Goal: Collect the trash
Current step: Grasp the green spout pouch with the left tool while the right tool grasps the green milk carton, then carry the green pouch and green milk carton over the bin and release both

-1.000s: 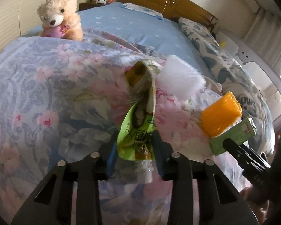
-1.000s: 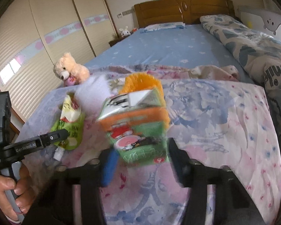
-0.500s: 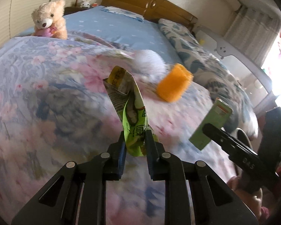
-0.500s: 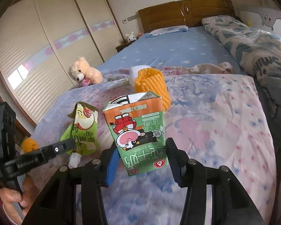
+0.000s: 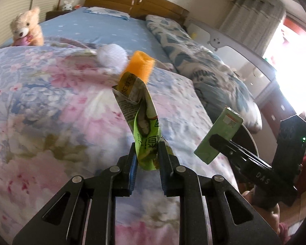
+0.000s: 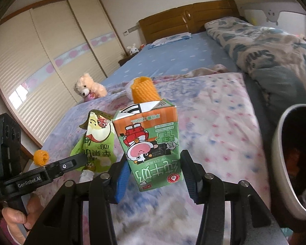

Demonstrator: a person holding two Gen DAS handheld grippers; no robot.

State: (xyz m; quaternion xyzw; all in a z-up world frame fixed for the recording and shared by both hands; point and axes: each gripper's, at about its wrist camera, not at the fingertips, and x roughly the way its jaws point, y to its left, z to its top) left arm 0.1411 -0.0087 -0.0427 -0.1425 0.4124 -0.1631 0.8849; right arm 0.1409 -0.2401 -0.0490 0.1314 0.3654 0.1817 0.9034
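Observation:
My left gripper (image 5: pixel 148 157) is shut on a crumpled green juice pouch (image 5: pixel 141 120) and holds it above the floral quilt (image 5: pixel 51 106). The pouch also shows in the right wrist view (image 6: pixel 98 143). My right gripper (image 6: pixel 153 173) is shut on a green and orange milk carton (image 6: pixel 151 140), held upside down above the bed. The carton shows at the right of the left wrist view (image 5: pixel 218 134). An orange foam net sleeve (image 5: pixel 139 67) and a white foam net (image 5: pixel 112 56) lie on the quilt behind. A round bin (image 6: pixel 291 163) stands at the right.
A teddy bear (image 5: pixel 26 30) sits at the far left of the bed. A rolled patterned duvet (image 5: pixel 204 71) lies along the right side. A small orange net piece (image 6: pixel 41 157) lies near the bed's left edge. A wardrobe (image 6: pixel 51 61) lines the left wall.
Both grippers have pulled back and swung right with their loads. The bin has come into the right wrist view. The carton and pouch stay gripped.

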